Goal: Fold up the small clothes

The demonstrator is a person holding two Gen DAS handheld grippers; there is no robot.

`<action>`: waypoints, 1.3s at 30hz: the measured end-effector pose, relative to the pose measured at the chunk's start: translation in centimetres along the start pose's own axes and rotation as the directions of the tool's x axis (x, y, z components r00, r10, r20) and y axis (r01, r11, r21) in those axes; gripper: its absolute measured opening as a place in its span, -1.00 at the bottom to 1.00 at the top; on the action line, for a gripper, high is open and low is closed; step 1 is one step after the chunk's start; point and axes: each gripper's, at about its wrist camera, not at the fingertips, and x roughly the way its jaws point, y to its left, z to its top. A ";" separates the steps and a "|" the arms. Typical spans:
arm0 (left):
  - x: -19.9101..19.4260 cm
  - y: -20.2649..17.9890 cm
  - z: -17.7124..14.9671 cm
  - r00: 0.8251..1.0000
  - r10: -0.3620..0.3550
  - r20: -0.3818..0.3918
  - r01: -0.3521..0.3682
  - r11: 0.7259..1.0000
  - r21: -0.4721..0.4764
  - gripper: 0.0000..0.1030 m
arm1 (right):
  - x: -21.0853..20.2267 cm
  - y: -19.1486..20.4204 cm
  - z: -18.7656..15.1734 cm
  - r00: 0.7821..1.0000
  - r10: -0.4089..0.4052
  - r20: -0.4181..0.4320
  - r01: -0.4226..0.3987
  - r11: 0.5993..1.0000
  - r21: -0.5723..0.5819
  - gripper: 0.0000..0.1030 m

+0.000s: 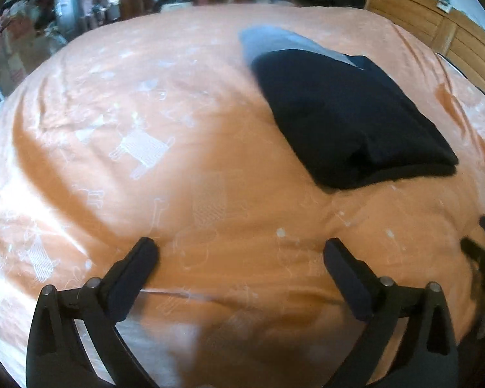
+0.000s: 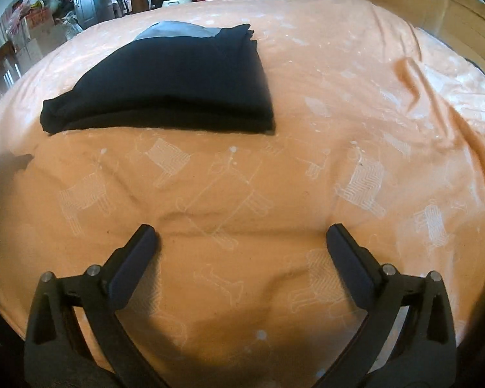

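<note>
folded black garment (image 2: pixel 165 87) with grey panel, flat on orange bedspread (image 2: pixel 339 97); both grippers' jaws wide apart, empty

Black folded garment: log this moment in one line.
black folded garment: flat on orange patterned bedspread | left gripper: open, empty | right gripper: open, empty

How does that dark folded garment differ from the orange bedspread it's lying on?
The dark garment is plain black with a grey-blue part at its far end; the orange bedspread carries pale animal outlines. The garment is folded into a compact stack; the bedspread lies spread out, with a few wrinkles. Both are soft cloth, and neither open gripper touches the garment.
</note>
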 end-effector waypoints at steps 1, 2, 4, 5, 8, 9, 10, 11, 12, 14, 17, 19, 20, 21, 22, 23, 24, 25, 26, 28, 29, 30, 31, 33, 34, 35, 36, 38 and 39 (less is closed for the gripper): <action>0.0 0.1 0.1 1.000 -0.001 0.006 0.001 1.000 -0.012 1.00 | -0.2 -0.2 -0.1 1.000 0.005 -0.001 -0.005 1.000 0.002 1.00; 0.1 0.2 0.1 1.000 -0.002 0.017 0.002 1.000 -0.024 1.00 | -0.1 -0.3 0.0 1.000 0.011 0.000 -0.011 1.000 0.003 1.00; 0.1 0.4 -0.2 0.999 0.000 0.041 0.002 0.999 -0.036 1.00 | -0.6 -0.2 -0.2 1.000 0.014 0.006 -0.014 1.000 0.006 1.00; 0.1 0.5 -0.3 0.998 -0.004 0.055 0.007 0.999 -0.045 1.00 | -1.2 0.2 -0.6 1.000 0.012 0.008 -0.012 1.000 0.006 1.00; 0.5 1.4 -0.1 0.997 -0.044 0.061 0.050 0.993 -0.106 1.00 | -1.2 0.4 -0.5 1.000 0.008 0.015 -0.008 1.000 0.010 1.00; 0.5 1.7 -0.1 0.997 -0.053 0.062 0.060 0.991 -0.119 1.00 | -1.3 0.5 -0.6 1.000 0.004 0.016 -0.005 1.000 0.009 1.00; 0.7 1.8 0.0 0.997 -0.053 0.063 0.060 0.991 -0.117 1.00 | -1.3 0.6 -0.6 1.000 -0.002 0.018 0.001 1.000 0.008 1.00; 0.8 1.7 -0.1 0.997 -0.044 0.067 0.051 0.993 -0.104 1.00 | -1.2 0.8 -0.6 1.000 -0.012 0.021 0.011 1.000 0.006 1.00; 0.8 1.5 -0.3 0.996 -0.034 0.078 0.041 0.995 -0.090 1.00 | -1.5 0.9 -0.9 1.000 -0.018 0.024 0.018 1.000 0.007 1.00; 1.0 1.4 -0.4 0.995 -0.031 0.095 0.039 0.996 -0.081 1.00 | -1.3 0.8 -0.8 0.999 -0.024 0.031 0.023 0.999 0.022 1.00; 1.2 1.3 -0.2 0.995 -0.034 0.099 0.042 0.996 -0.081 1.00 | -1.1 0.7 -0.7 0.999 -0.018 0.029 0.017 0.999 0.035 1.00; 1.1 1.5 -0.4 0.994 -0.033 0.103 0.041 0.996 -0.079 1.00 | -1.0 0.7 -0.7 0.999 -0.017 0.029 0.016 0.999 0.038 1.00; 1.1 1.5 -0.3 0.994 -0.033 0.105 0.041 0.996 -0.078 1.00 | -0.9 0.7 -0.7 0.999 -0.017 0.029 0.016 0.999 0.038 1.00; 1.2 1.6 -0.3 0.994 -0.033 0.107 0.041 0.996 -0.078 1.00 | -0.8 0.7 -0.7 0.999 -0.018 0.030 0.017 0.999 0.038 1.00; 1.3 1.5 -0.2 0.994 -0.033 0.108 0.042 0.996 -0.077 1.00 | -0.8 0.7 -0.7 0.999 -0.019 0.030 0.018 0.999 0.037 1.00; 1.3 1.5 -0.2 0.993 -0.034 0.110 0.043 0.996 -0.077 1.00 | -0.8 0.7 -0.6 0.999 -0.019 0.031 0.018 0.999 0.037 1.00; 1.3 1.4 -0.3 0.993 -0.034 0.111 0.043 0.996 -0.078 1.00 | -0.8 0.6 -0.6 0.999 -0.018 0.030 0.017 0.999 0.036 1.00; 1.3 1.4 -0.3 0.993 -0.035 0.111 0.044 0.996 -0.078 1.00 | -0.8 0.6 -0.6 0.999 -0.017 0.030 0.016 0.999 0.036 1.00; 1.4 1.4 -0.3 0.993 -0.035 0.111 0.044 0.996 -0.079 1.00 | -0.8 0.5 -0.6 0.999 -0.017 0.030 0.016 0.999 0.036 1.00; 1.4 1.5 -0.3 0.993 -0.034 0.112 0.043 0.996 -0.078 1.00 | -0.7 0.4 -0.6 0.999 -0.014 0.030 0.013 0.999 0.038 1.00; 1.4 1.5 -0.3 0.993 -0.035 0.112 0.044 0.996 -0.078 1.00 | -0.7 0.4 -0.6 0.999 -0.014 0.030 0.013 0.999 0.038 1.00; 1.4 1.5 -0.3 0.993 -0.035 0.111 0.044 0.996 -0.079 1.00 | -0.7 0.4 -0.6 0.999 -0.015 0.031 0.014 0.999 0.038 1.00; 1.4 1.4 -0.3 0.993 -0.035 0.111 0.044 0.996 -0.079 1.00 | -0.7 0.4 -0.6 0.999 -0.014 0.031 0.013 0.999 0.038 1.00; 1.4 1.4 -0.3 0.993 -0.034 0.111 0.043 0.996 -0.079 1.00 | -0.6 0.4 -0.5 0.999 -0.014 0.030 0.012 0.999 0.039 1.00; 1.4 1.4 -0.3 0.993 -0.034 0.111 0.043 0.996 -0.078 1.00 | -0.6 0.4 -0.5 0.999 -0.014 0.030 0.013 0.999 0.039 1.00; 1.4 1.4 -0.3 0.993 -0.034 0.112 0.043 0.996 -0.078 1.00 | -0.7 0.5 -0.6 0.999 -0.015 0.030 0.014 0.999 0.040 1.00; 1.4 1.4 -0.3 0.993 -0.033 0.111 0.042 0.996 -0.078 1.00 | -0.7 0.5 -0.6 0.999 -0.015 0.030 0.013 0.999 0.040 1.00; 1.4 1.4 -0.3 0.993 -0.034 0.112 0.042 0.996 -0.078 1.00 | -0.7 0.5 -0.6 0.999 -0.014 0.030 0.013 0.999 0.041 1.00; 1.4 1.5 -0.3 0.993 -0.034 0.112 0.042 0.996 -0.078 1.00 | -0.7 0.6 -0.6 0.999 -0.014 0.030 0.013 0.999 0.041 1.00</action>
